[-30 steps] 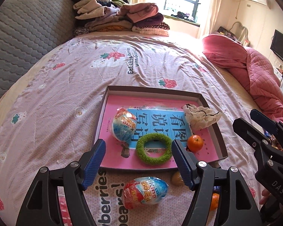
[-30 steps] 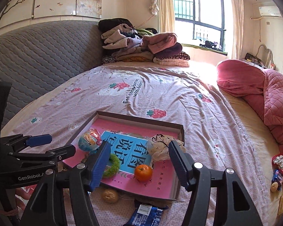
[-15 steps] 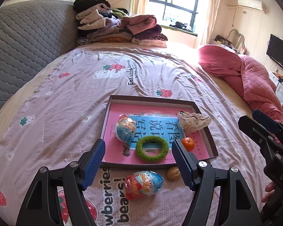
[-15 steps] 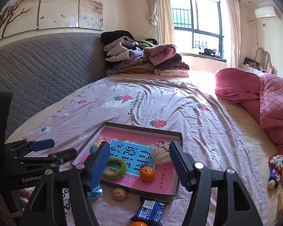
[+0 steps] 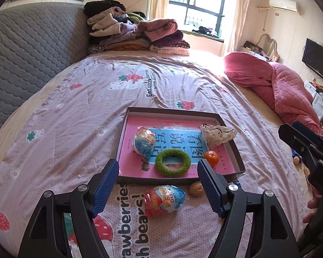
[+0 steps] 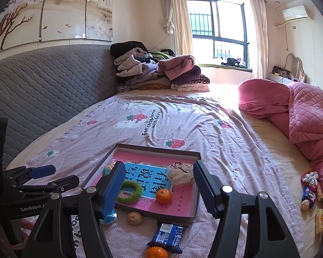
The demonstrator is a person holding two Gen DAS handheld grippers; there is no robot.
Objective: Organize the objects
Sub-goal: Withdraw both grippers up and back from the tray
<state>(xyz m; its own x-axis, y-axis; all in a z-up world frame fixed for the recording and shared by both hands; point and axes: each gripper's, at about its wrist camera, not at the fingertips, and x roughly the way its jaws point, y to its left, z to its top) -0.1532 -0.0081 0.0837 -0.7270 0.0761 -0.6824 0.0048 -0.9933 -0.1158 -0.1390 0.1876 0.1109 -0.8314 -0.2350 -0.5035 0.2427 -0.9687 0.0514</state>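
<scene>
Partly hidden: toy egg (image 6: pixel 107 169), behind right tongs (image 6: pixel 158 190).

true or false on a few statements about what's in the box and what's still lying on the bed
1. The green ring lies inside the box. True.
2. Both wrapped toy eggs are in the box. False: one egg is inside, the other egg lies on the bedsheet in front of it.
3. The walnut sits in the box beside the orange. False: it lies on the sheet just outside the near wall.
4. An orange rests in the box. True.
5. The left tool grips the blue snack pack. False: it is open and empty; the pack lies on the sheet.
</scene>
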